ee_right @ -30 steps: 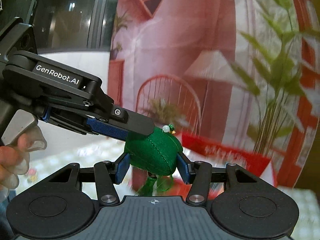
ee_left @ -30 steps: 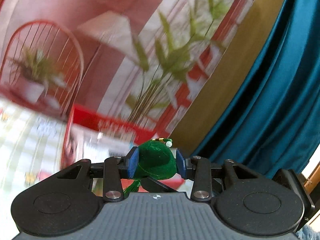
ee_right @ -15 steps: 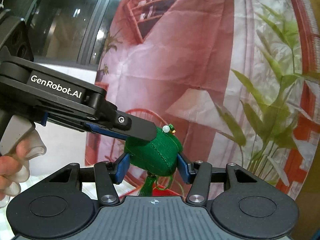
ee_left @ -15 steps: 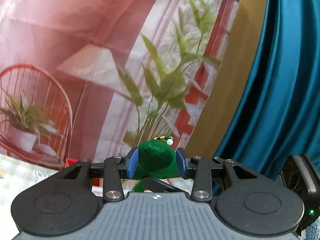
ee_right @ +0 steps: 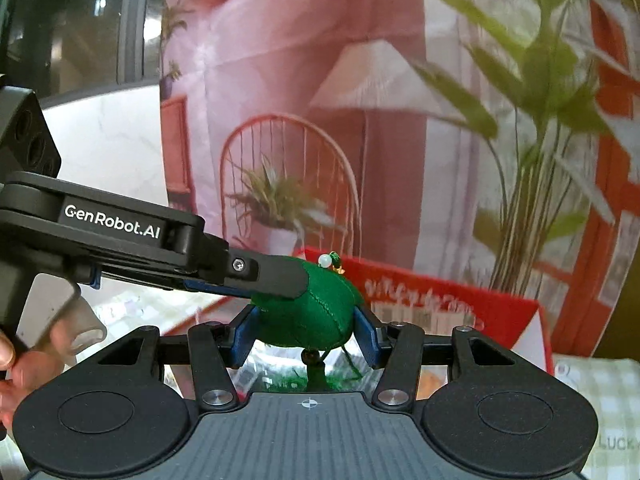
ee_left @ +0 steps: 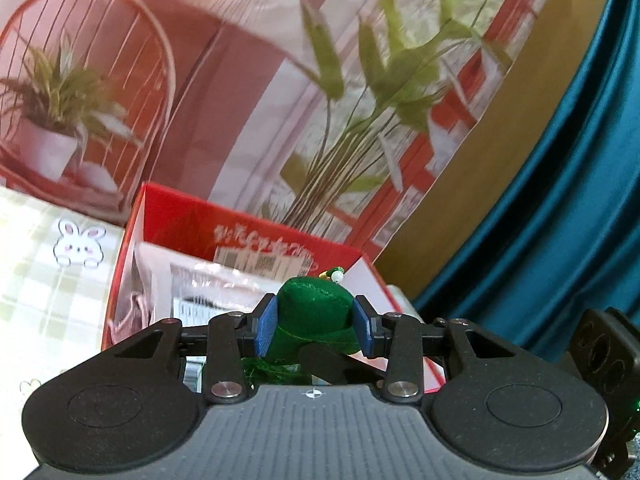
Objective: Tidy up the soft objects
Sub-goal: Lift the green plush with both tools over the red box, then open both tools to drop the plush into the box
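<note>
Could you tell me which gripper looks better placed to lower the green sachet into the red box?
Probably left. The left gripper and right gripper both clamp the green sachet, but the left view looks straight into the red box.

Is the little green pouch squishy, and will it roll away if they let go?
Probably squishy: the green pouch looks like stuffed felt with a stitched seam, bulging between the right gripper and left gripper. It seems light. Being rounded, it might roll slightly, though the tassel under it should likely slow it.

Printed backdrop (ee_left: 248,80); teal curtain (ee_left: 568,208)
</note>
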`<move>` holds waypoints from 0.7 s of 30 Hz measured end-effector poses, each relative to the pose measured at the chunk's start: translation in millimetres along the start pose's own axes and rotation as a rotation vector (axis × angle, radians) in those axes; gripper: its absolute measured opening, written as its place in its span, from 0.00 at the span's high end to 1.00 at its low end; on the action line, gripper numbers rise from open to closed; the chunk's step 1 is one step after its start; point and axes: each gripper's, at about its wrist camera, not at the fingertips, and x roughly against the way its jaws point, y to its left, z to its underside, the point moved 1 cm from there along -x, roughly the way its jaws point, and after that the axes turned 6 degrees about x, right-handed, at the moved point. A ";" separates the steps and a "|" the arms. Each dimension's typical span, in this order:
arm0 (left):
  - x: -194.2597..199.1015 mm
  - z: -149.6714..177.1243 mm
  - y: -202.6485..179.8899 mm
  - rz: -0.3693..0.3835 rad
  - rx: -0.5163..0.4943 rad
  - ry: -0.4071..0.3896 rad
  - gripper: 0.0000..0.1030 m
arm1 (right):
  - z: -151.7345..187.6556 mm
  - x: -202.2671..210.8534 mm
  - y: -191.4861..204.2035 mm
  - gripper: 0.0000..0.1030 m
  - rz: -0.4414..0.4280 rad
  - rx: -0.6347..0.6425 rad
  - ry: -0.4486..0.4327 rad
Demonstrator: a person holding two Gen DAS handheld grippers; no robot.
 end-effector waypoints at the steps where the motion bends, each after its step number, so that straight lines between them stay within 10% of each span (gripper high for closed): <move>1: -1.7 1.3 2.3 -0.002 0.000 0.006 0.59 | 2.7 -1.8 -0.9 0.53 -0.001 -0.009 0.008; 7: 2.9 1.4 16.1 -0.076 -0.001 -0.015 0.42 | 18.1 -5.3 -4.4 0.50 0.102 -0.050 0.047; 15: 44.4 11.7 32.7 -0.237 -0.095 -0.112 0.05 | 46.9 20.1 2.4 0.00 0.219 -0.060 -0.017; 21: 68.0 38.3 39.4 -0.362 -0.157 -0.108 0.00 | 61.6 41.5 13.2 0.00 0.269 -0.083 -0.071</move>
